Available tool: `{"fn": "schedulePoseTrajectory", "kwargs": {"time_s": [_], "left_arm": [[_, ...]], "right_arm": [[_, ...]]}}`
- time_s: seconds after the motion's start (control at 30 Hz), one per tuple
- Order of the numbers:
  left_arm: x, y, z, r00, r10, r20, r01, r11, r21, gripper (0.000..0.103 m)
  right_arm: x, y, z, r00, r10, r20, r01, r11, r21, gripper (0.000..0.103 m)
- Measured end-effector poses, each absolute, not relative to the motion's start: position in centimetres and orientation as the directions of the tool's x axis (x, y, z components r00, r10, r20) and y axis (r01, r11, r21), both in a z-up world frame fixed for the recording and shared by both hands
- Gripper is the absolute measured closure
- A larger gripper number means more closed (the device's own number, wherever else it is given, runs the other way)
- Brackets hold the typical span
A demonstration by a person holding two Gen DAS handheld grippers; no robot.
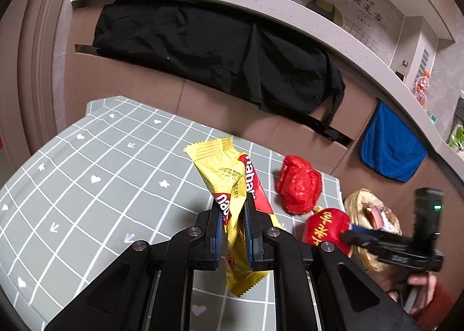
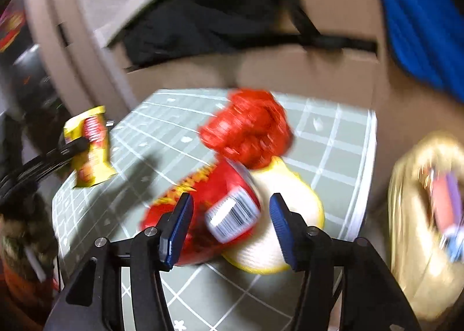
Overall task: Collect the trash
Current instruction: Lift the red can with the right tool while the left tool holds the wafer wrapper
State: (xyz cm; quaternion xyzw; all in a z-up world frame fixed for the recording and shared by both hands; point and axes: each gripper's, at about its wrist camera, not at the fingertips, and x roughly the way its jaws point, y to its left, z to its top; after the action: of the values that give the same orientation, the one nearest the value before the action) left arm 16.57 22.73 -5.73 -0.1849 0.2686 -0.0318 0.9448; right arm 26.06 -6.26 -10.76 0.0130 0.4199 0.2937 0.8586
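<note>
Step in hand: the right gripper is lining up on the red cup that lies on its side on the tabletop; a judgement from how it frames the cup.
Right fingers: spread wide, one blue pad on each side of the cup, nothing pinched.
Left fingers: the left gripper is pressed onto a yellow snack wrapper, which hangs above the tabletop.
Other trash: a crumpled red bag lies just behind the cup, touching or nearly so; a pale sack sits off the tabletop's right edge with scraps inside.
Doing it well: come down square over the cup's body, keep clear of the red bag, and close gently, since a thin cup will likely buckle or roll.
Caution: the right view is blurred, so contact with the cup cannot be told.
</note>
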Motion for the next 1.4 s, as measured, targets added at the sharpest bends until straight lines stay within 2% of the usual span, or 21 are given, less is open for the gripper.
{"fn": "schedulePoseTrajectory", "kwargs": {"time_s": [0.07, 0.17, 0.27, 0.33, 0.43, 0.47, 0.57, 0.67, 0.77, 0.83, 1.0, 1.07, 1.1, 1.17, 1.23, 1.3, 1.37, 1.4], "left_arm": [[16.6, 22.6, -5.5, 0.852, -0.162, -0.497, -0.035, 0.931, -0.364, 0.09], [16.4, 22.7, -5.0, 0.855, -0.15, -0.496, -0.042, 0.934, -0.354, 0.09], [16.2, 22.5, -4.6, 0.855, -0.141, -0.499, -0.045, 0.938, -0.343, 0.09], [15.9, 22.2, -4.3, 0.854, -0.139, -0.502, -0.042, 0.942, -0.334, 0.09], [15.4, 21.2, -3.4, 0.859, -0.138, -0.492, -0.025, 0.95, -0.311, 0.09], [15.4, 21.0, -3.2, 0.861, -0.14, -0.489, -0.02, 0.951, -0.309, 0.09], [15.3, 19.8, -2.2, 0.871, -0.147, -0.469, -0.001, 0.953, -0.302, 0.09], [15.1, 18.4, -1.4, 0.879, -0.149, -0.454, 0.017, 0.959, -0.283, 0.09], [14.8, 17.6, -1.2, 0.881, -0.145, -0.451, 0.022, 0.963, -0.267, 0.09], [14.7, 17.5, -1.4, 0.879, -0.144, -0.454, 0.02, 0.963, -0.267, 0.09], [14.7, 17.8, -2.8, 0.869, -0.149, -0.472, 0.011, 0.959, -0.282, 0.09], [14.9, 18.0, -3.3, 0.862, -0.159, -0.482, 0.012, 0.956, -0.294, 0.09], [14.8, 18.0, -3.5, 0.86, -0.164, -0.484, 0.014, 0.954, -0.299, 0.09], [14.7, 18.0, -3.8, 0.859, -0.169, -0.483, 0.017, 0.953, -0.302, 0.09], [14.6, 18.0, -4.0, 0.858, -0.176, -0.482, 0.02, 0.95, -0.312, 0.09], [14.5, 18.0, -4.2, 0.856, -0.184, -0.483, 0.024, 0.947, -0.319, 0.09], [14.3, 17.7, -4.4, 0.852, -0.191, -0.487, 0.031, 0.948, -0.317, 0.09], [14.1, 17.6, -4.5, 0.851, -0.191, -0.489, 0.033, 0.949, -0.313, 0.09]], "right_arm": [[26.3, -6.2, -11.2, 0.452, 0.534, -0.715, -0.492, 0.818, 0.299, 0.044], [27.0, -4.0, -11.8, 0.386, 0.587, -0.712, -0.533, 0.772, 0.347, 0.043], [27.5, -2.2, -12.6, 0.295, 0.626, -0.722, -0.568, 0.723, 0.394, 0.052], [27.2, -1.6, -12.0, 0.303, 0.629, -0.716, -0.588, 0.714, 0.379, 0.059], [26.3, -1.6, -10.3, 0.344, 0.624, -0.702, -0.622, 0.712, 0.328, 0.062], [25.2, -2.0, -8.3, 0.404, 0.611, -0.681, -0.656, 0.712, 0.25, 0.063], [24.3, -2.6, -6.2, 0.447, 0.607, -0.657, -0.675, 0.711, 0.197, 0.064], [23.4, -3.2, -4.5, 0.534, 0.569, -0.625, -0.677, 0.731, 0.087, 0.064], [22.9, -3.6, -3.8, 0.614, 0.521, -0.593, -0.66, 0.751, -0.024, 0.064], [23.0, -3.9, -4.5, 0.618, 0.512, -0.596, -0.659, 0.751, -0.038, 0.064], [22.5, -4.1, -8.0, 0.56, 0.497, -0.663, -0.678, 0.735, -0.022, 0.063], [22.6, -4.2, -8.7, 0.542, 0.486, -0.686, -0.674, 0.738, -0.01, 0.057], [22.6, -4.5, -9.6, 0.508, 0.482, -0.714, -0.665, 0.746, 0.03, 0.053], [22.7, -5.2, -10.3, 0.462, 0.501, -0.732, -0.656, 0.748, 0.098, 0.051], [22.7, -5.4, -11.2, 0.412, 0.519, -0.749, -0.644, 0.747, 0.163, 0.045], [22.8, -5.2, -12.2, 0.363, 0.529, -0.767, -0.641, 0.739, 0.206, 0.046], [22.4, -5.0, -12.2, 0.362, 0.543, -0.758, -0.643, 0.734, 0.22, 0.054], [22.3, -4.9, -12.0, 0.372, 0.531, -0.761, -0.643, 0.739, 0.201, 0.055]]}}
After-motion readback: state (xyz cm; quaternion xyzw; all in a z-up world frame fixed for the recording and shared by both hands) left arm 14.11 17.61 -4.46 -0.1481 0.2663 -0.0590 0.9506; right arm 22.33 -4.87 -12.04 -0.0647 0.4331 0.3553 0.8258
